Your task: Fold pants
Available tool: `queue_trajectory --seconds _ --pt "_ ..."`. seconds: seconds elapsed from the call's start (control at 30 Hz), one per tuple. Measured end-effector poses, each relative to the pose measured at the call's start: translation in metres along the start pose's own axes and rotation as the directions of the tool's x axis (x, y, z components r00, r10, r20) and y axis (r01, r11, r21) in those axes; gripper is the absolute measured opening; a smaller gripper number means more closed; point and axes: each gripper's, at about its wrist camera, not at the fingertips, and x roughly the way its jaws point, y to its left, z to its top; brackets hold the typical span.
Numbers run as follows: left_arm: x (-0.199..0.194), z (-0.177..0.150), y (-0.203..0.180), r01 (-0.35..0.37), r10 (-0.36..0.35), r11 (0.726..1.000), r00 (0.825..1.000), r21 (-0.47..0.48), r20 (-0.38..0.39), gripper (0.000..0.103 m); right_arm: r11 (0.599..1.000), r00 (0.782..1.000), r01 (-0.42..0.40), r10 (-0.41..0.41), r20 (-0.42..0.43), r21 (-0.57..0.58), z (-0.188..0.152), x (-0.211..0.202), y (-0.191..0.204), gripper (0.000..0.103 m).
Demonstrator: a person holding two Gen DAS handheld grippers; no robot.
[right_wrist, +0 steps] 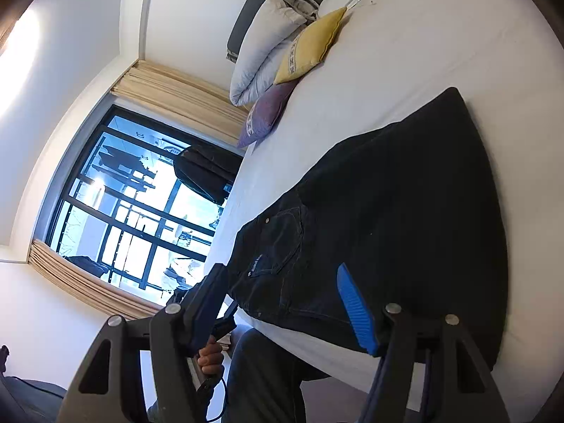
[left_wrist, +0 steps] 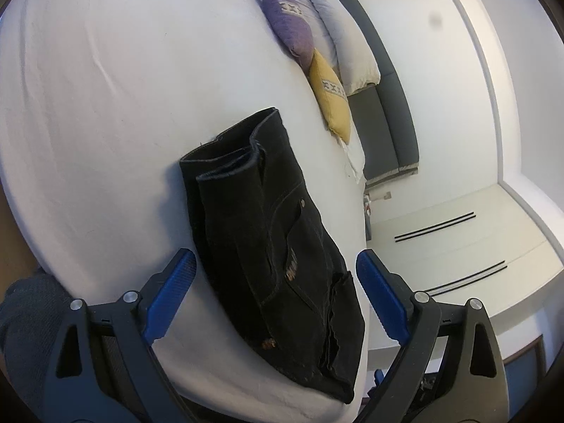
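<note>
Black jeans (left_wrist: 278,246) lie folded into a compact stack on the white bed (left_wrist: 105,105), near its edge. My left gripper (left_wrist: 276,275) is open and empty, its blue fingers (left_wrist: 172,292) straddling the stack's near end without touching it. In the right wrist view the same black jeans (right_wrist: 394,218) show a back pocket and a smooth folded side. My right gripper (right_wrist: 282,289) is open and empty, hovering over the waist end, with one blue finger (right_wrist: 354,312) above the cloth.
A purple cushion (left_wrist: 287,24), a yellow cushion (left_wrist: 331,95), a rolled pale duvet (left_wrist: 338,31) lie by the dark headboard (left_wrist: 384,105). White wardrobe doors (left_wrist: 458,246) stand beyond the bed. A window with beige curtains (right_wrist: 134,194) and the person's leg (right_wrist: 261,377) show in the right wrist view.
</note>
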Motion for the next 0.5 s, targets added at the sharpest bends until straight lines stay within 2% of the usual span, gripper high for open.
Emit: queue_trajectory --seconds 0.13,0.3,0.33,0.37,0.4,0.43,0.47,0.5 --pt "0.017 -0.006 0.015 0.042 -0.042 0.998 0.999 -0.045 0.014 0.093 1.000 1.000 0.007 -0.007 -0.002 0.005 0.002 0.003 0.002 0.067" --pt "0.033 -0.014 0.028 0.080 -0.079 0.995 0.997 -0.053 0.027 0.090 1.000 1.000 0.013 -0.013 -0.012 0.002 0.002 0.011 0.005 0.067" --pt "0.035 -0.014 0.029 0.080 -0.079 0.996 0.997 -0.050 0.027 0.082 1.000 1.000 0.013 -0.013 -0.012 -0.001 0.003 0.013 0.006 0.067" --pt "0.040 -0.015 0.029 0.075 -0.074 0.996 0.997 -0.052 0.028 0.066 1.000 1.000 0.012 -0.012 -0.013 -0.003 0.005 0.015 0.007 0.067" --pt "0.043 -0.014 0.030 0.069 -0.068 0.996 0.997 -0.061 0.027 0.056 1.000 1.000 0.013 -0.013 -0.012 -0.006 0.006 0.018 0.008 0.067" --pt "0.050 -0.014 0.034 0.066 -0.064 0.995 0.998 -0.079 0.024 0.040 1.000 1.000 0.013 -0.013 -0.011 -0.010 0.009 0.022 0.010 0.067" --pt "0.052 -0.014 0.035 0.061 -0.060 0.994 0.998 -0.090 0.022 0.030 1.000 1.000 0.017 -0.017 -0.013 -0.013 0.011 0.028 0.010 0.067" --pt "0.057 -0.013 0.033 0.055 -0.053 0.993 0.998 -0.101 0.020 0.030 0.999 0.999 0.027 -0.028 -0.019 -0.016 0.014 0.035 0.010 0.067"
